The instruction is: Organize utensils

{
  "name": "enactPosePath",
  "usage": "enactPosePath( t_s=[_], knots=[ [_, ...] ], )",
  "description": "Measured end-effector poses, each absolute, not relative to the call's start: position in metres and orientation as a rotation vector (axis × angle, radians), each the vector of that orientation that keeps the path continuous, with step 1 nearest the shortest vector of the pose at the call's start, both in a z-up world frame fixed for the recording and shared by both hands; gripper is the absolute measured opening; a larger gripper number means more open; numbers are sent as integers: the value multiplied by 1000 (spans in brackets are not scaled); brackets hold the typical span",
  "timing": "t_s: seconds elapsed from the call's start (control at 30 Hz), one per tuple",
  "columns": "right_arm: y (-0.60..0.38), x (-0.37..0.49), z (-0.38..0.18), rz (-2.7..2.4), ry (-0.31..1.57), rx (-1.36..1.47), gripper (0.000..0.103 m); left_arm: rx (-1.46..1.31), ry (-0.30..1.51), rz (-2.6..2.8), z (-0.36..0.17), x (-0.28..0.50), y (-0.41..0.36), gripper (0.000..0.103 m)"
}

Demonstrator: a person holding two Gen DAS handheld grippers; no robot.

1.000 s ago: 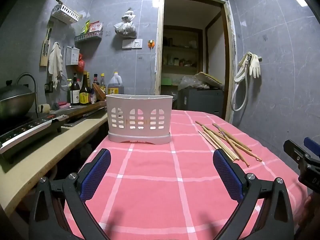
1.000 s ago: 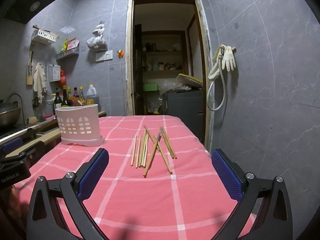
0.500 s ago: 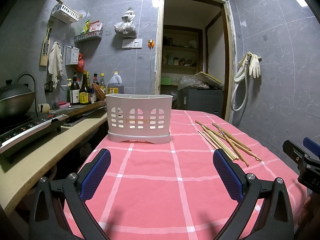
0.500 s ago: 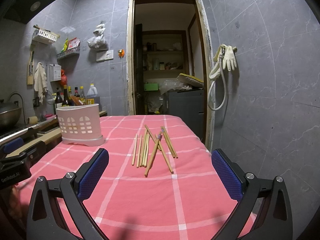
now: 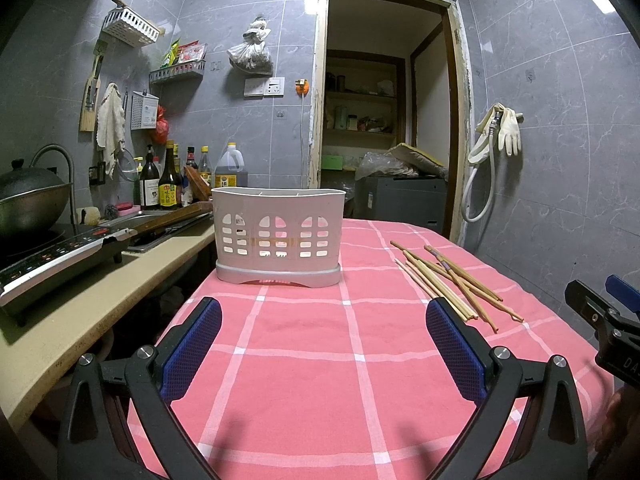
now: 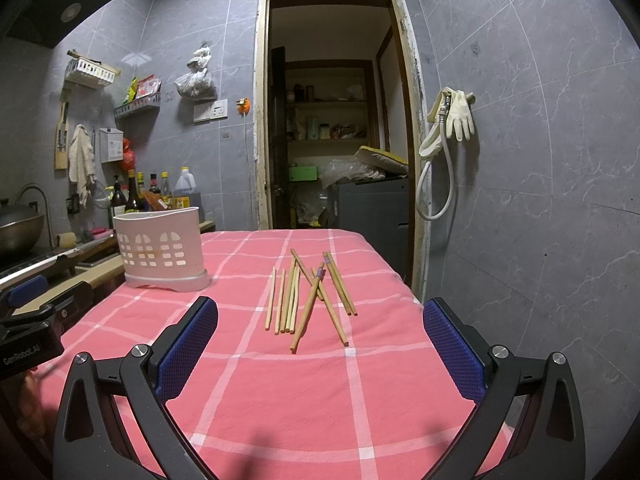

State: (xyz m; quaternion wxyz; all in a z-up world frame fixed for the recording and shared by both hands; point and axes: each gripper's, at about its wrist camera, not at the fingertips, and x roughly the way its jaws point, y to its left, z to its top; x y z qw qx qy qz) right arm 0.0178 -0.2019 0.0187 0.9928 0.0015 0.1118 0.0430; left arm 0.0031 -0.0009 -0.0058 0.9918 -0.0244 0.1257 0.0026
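A white slotted utensil holder (image 5: 279, 236) stands upright on the pink checked tablecloth (image 5: 320, 360), straight ahead of my left gripper (image 5: 324, 320), which is open and holds nothing. Several wooden chopsticks (image 5: 448, 280) lie loose to the holder's right. In the right wrist view the same chopsticks (image 6: 308, 300) lie in a rough fan just ahead of my right gripper (image 6: 320, 320), also open and empty. The holder (image 6: 160, 252) sits at the left there. Each gripper shows at the edge of the other's view.
A beige counter (image 5: 80, 312) runs along the table's left with an induction hob (image 5: 60, 260), a wok (image 5: 28, 200) and sauce bottles (image 5: 168, 184). A doorway (image 5: 384, 120) opens behind the table. The tiled wall (image 6: 540, 200) with hanging gloves (image 6: 460, 116) stands close on the right.
Both views have shifted only slightly; the right gripper has edged a little nearer the chopsticks. Nothing on the table has moved.
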Motion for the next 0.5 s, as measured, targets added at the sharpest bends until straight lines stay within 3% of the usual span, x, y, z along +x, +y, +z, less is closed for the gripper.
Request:
enactPosePath(
  t_s=[0.5],
  knots=[
    [-201, 18, 17, 86, 225, 4, 103, -49, 253, 5, -6, 3, -1, 100]
  ],
)
